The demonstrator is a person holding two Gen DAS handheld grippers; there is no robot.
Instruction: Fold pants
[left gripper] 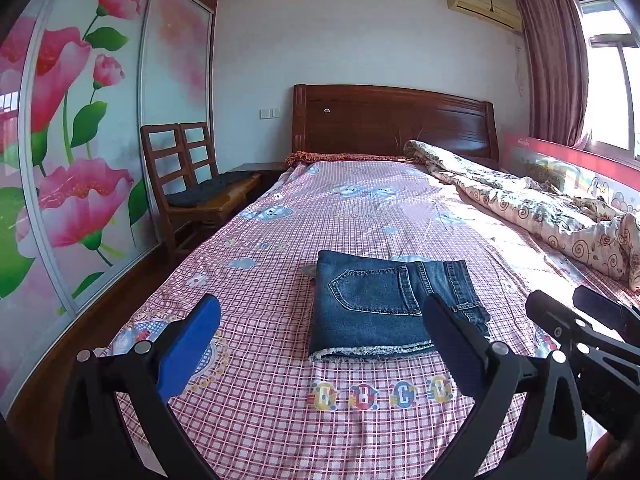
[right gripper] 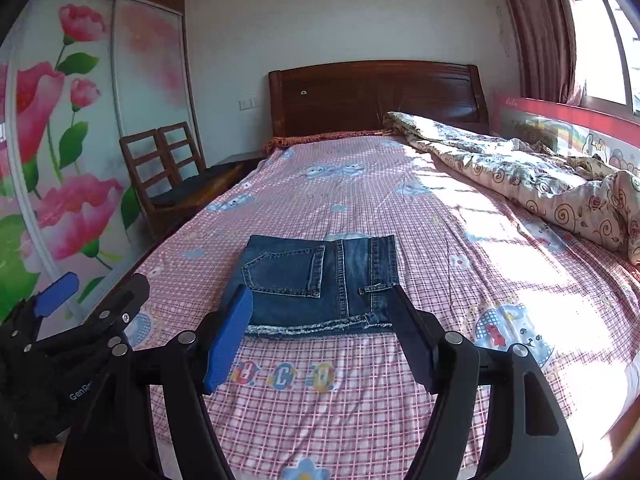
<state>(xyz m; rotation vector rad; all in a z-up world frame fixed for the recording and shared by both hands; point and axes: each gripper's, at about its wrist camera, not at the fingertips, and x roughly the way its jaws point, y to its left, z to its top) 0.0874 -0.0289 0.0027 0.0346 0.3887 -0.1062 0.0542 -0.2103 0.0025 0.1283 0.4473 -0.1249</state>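
Note:
A pair of blue denim pants lies folded into a compact rectangle on the pink checked bed sheet, back pocket up, frayed hem toward me. It also shows in the right wrist view. My left gripper is open and empty, held above the sheet just short of the pants. My right gripper is open and empty, also just short of the pants' near edge. The right gripper shows at the right edge of the left wrist view, and the left gripper at the left of the right wrist view.
A crumpled floral quilt lies along the bed's right side by the window. A wooden headboard stands at the far end. Two wooden chairs and a flower-printed sliding wardrobe are to the left of the bed.

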